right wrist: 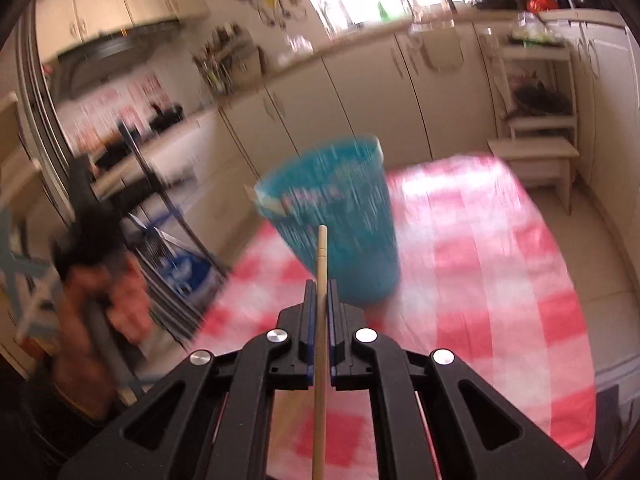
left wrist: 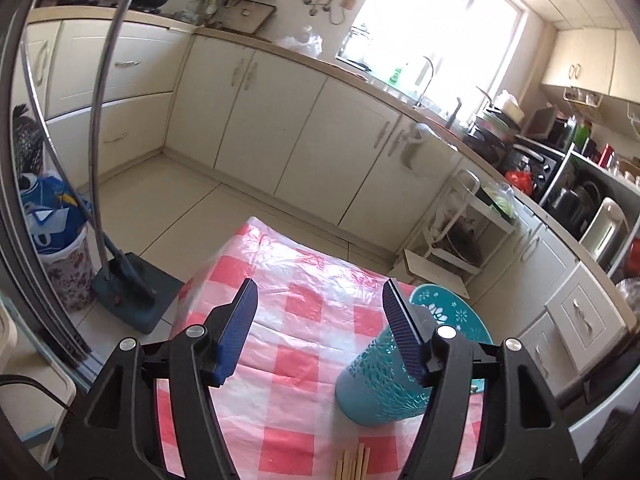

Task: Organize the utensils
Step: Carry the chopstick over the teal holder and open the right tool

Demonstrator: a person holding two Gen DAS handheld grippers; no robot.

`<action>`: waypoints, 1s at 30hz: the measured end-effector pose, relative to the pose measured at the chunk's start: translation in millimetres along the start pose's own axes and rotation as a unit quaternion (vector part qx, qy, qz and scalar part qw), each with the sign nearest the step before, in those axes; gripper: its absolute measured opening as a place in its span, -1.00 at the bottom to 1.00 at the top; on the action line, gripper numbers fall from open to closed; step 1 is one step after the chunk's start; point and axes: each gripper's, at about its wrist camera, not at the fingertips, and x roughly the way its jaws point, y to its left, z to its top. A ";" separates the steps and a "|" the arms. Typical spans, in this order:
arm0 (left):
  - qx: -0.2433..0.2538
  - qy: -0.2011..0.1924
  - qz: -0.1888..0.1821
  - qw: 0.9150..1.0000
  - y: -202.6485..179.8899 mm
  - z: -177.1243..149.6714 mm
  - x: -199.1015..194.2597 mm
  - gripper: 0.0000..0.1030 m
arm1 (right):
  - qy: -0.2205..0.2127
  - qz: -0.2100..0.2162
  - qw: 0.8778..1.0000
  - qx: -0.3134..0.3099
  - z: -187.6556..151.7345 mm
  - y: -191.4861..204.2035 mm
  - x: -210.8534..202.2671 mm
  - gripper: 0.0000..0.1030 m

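Observation:
A teal perforated utensil holder stands upright on the red-and-white checked tablecloth. My left gripper is open and empty above the table, its right finger in front of the holder. Several wooden chopsticks lie at the near table edge. In the blurred right wrist view my right gripper is shut on one wooden chopstick, whose tip points up toward the holder just ahead of it. The holder's inside is hidden.
A teal stool seat sits right of the table. A broom and dustpan and a bin stand on the floor to the left. Cabinets line the far wall. A white step rack stands beyond the table.

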 end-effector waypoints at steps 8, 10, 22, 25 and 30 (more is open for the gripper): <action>0.004 -0.011 0.001 1.000 -5.5 3.5 -2.8 0.21 | -0.124 0.019 0.992 -0.017 114.9 41.7 29.3 -0.89; 0.008 -0.012 0.002 1.000 -6.9 3.0 -2.1 0.21 | -0.131 0.004 0.991 -0.010 135.2 40.3 53.9 -0.89; 0.011 -0.005 -0.010 1.000 -8.1 4.8 -0.7 0.21 | -0.067 -0.066 0.996 0.008 144.0 9.7 140.5 -0.87; 0.012 -0.004 -0.009 1.000 -8.6 3.9 0.3 0.22 | -0.058 -0.062 0.996 0.010 135.5 8.6 136.8 -0.87; 0.014 -0.004 -0.004 1.000 -6.9 3.9 -0.4 0.24 | -0.058 -0.050 0.997 0.000 127.2 16.2 117.5 -0.63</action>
